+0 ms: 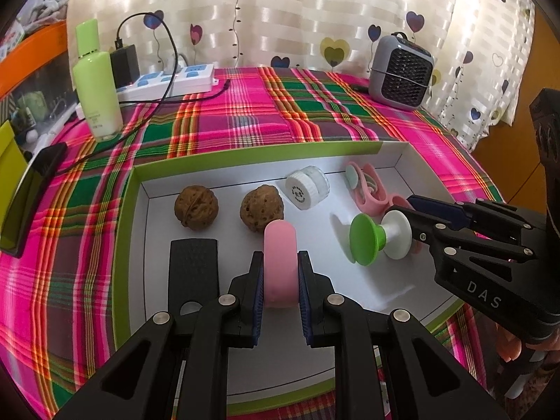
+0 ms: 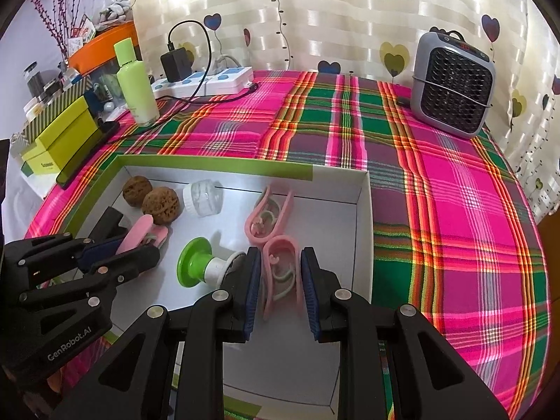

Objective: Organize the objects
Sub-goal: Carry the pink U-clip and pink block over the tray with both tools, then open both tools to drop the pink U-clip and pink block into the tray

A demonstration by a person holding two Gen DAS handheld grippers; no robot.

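The left gripper (image 1: 280,276) is clenched on a pink flat piece (image 1: 280,262), whose long axis runs straight out along the fingers toward the far wall of the white box (image 2: 362,210). The right gripper (image 2: 280,280) grasps a pink clip (image 2: 281,273) near the box's right wall (a second pink clip (image 2: 267,217) lies just beyond it). Between the two grippers sits a green-and-white suction piece (image 2: 199,262), nearer the right one. Two walnuts (image 1: 196,210) and a white jar (image 1: 308,187) line the far wall.
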